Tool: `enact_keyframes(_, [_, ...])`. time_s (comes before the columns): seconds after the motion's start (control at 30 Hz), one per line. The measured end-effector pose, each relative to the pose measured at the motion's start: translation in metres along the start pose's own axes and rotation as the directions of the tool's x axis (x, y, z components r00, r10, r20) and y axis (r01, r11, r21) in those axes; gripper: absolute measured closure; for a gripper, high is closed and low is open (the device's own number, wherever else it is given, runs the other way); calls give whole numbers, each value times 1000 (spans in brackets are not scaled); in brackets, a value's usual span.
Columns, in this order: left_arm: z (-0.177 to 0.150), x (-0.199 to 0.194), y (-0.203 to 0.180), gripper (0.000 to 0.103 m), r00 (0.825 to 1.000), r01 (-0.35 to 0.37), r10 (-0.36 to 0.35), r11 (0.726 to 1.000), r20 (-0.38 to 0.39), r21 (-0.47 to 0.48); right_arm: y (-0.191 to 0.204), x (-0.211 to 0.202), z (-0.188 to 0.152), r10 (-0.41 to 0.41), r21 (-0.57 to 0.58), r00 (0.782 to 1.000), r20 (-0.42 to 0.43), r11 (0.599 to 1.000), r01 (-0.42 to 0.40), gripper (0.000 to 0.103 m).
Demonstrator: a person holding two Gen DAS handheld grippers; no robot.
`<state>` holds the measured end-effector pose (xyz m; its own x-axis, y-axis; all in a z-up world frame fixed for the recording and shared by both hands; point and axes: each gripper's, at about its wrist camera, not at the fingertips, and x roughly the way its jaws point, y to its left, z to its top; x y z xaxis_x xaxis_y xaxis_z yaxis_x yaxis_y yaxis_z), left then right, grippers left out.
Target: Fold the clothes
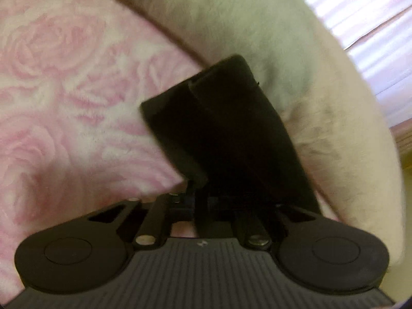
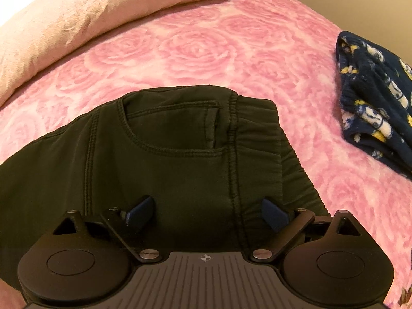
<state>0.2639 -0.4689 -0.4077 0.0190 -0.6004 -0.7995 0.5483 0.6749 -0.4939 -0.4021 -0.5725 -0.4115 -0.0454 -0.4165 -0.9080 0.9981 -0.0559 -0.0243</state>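
Right fingers (image 2: 206, 212) spread above dark trousers (image 2: 159, 149) on the pink bed (image 2: 231, 51); left fingers (image 1: 206, 82) pressed together, holding nothing visible.

Bed covered by a pink blanket (image 2: 206, 46) with a raised rose pattern, plush nap; it fills most of both views. Along the blanket's far edge lies a cream pillow (image 2: 64, 18), long and soft, woven with a faint leaf or flower pattern; in the left wrist view the same pillow (image 1: 257, 25) curves round the blanket's edge, blurred. Beyond the pillow, upper right in that view, a bright window (image 1: 373, 25) with pale horizontal bands, blinds or a pleated curtain, cannot tell which. Daylight comes from there; light on the blanket soft and even.
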Motion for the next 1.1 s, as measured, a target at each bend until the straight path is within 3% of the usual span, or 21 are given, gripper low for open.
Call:
enact_keyframes(0.13, [10,-82,-16,100,992,121,-121,993,25,-7,-1,-1,0,14,2,1000,1,1000,-14,9])
enact_keyframes(0.27, [38,-163,-56,100,970,236,-233,971,73,-37,-4,-1,1,23,12,1000,-1,1000,-23,9])
enact_keyframes(0.4, [68,-183,-106,98,961,273,-269,959,60,-76,-8,-2,4,41,46,999,-5,998,-41,9])
enact_keyframes(0.47, [82,-154,-130,83,979,198,-196,980,50,-35,-10,-2,5,45,55,999,-6,997,-45,9])
enact_keyframes(0.53, [91,-113,-138,69,997,22,-22,1000,76,4,-7,-2,4,34,41,999,-5,999,-34,9])
enact_keyframes(0.6, [90,-72,-128,68,994,-93,91,995,60,40,-4,-2,2,23,28,1000,2,999,-23,9])
enact_keyframes(0.7, [70,-35,-79,68,987,-157,157,987,-19,-28,-3,-3,-2,18,19,1000,21,1000,-19,9])
enact_keyframes(0.8, [42,-18,-20,68,981,-192,183,968,-70,-159,-5,-4,-7,30,8,999,46,1000,-30,9])
enact_keyframes(0.9, [30,-9,17,69,978,-208,201,944,-54,-255,-3,-4,-10,28,-12,997,65,1000,-27,9])
enact_keyframes(1.03, [36,7,18,68,994,-81,96,970,59,-231,0,-3,-10,16,-14,997,70,1000,-15,8])
enact_keyframes(1.1, [40,22,9,69,991,-95,108,982,75,-160,2,-2,-9,10,-13,998,70,1000,-9,6])
